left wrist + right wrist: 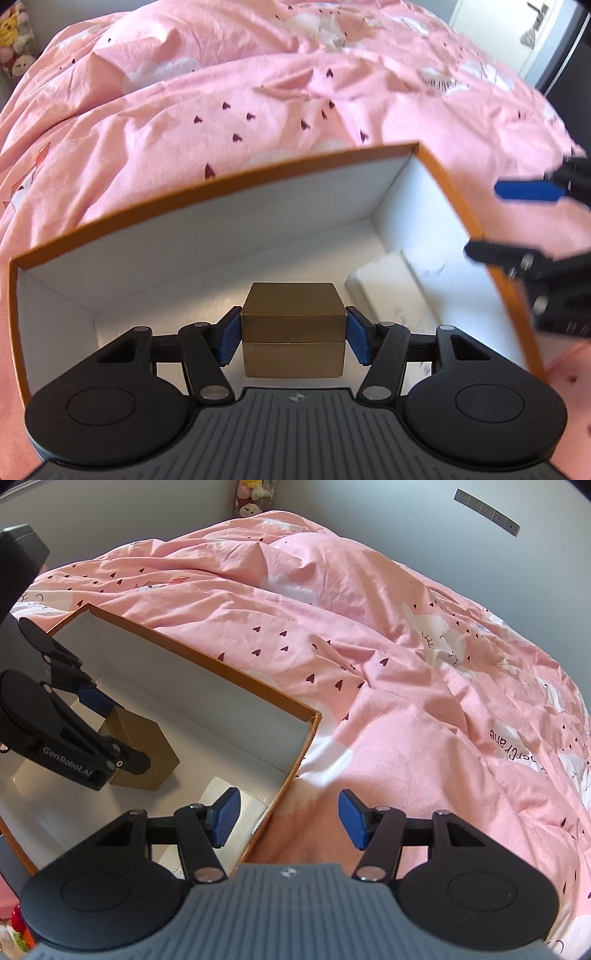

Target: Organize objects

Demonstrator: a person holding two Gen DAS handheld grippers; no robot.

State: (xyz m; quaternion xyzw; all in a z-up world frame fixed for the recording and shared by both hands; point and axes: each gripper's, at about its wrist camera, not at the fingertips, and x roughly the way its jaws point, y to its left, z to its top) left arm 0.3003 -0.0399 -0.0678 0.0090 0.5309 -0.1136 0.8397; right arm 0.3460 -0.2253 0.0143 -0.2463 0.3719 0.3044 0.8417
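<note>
The orange box (236, 184) is open-topped with a white interior and rests on a bed covered by a pink duvet (258, 110) printed with small dark hearts and white clouds.

Left gripper (293, 334): positioned inside the orange box. Its jaws are closed partway onto a small gold box (293, 328), one blue pad against each side face. The gold box is cube-like with a seam around its middle, and it is upright. In the right wrist view the gold box (147, 753) sits low in the orange box (207, 664), near the floor; whether its base touches the floor cannot be told.

White flat item (380, 284): lies on the floor of the orange box, in the corner beside the gold box, on the side nearer the right gripper. It is partly blurred and its nature cannot be told.

Right gripper (290, 819): its jaws stand wide apart with nothing between them. It is poised over the near end wall of the orange box, one blue pad above the interior and the white flat item (236, 808), the other above the duvet (406, 664) outside the wall. Seen from the left wrist, the right gripper (491, 221) straddles that same wall.

Beyond the orange box, at the far end of the bed, stuffed toys (255, 498) stand against a grey wall (369, 506).
</note>
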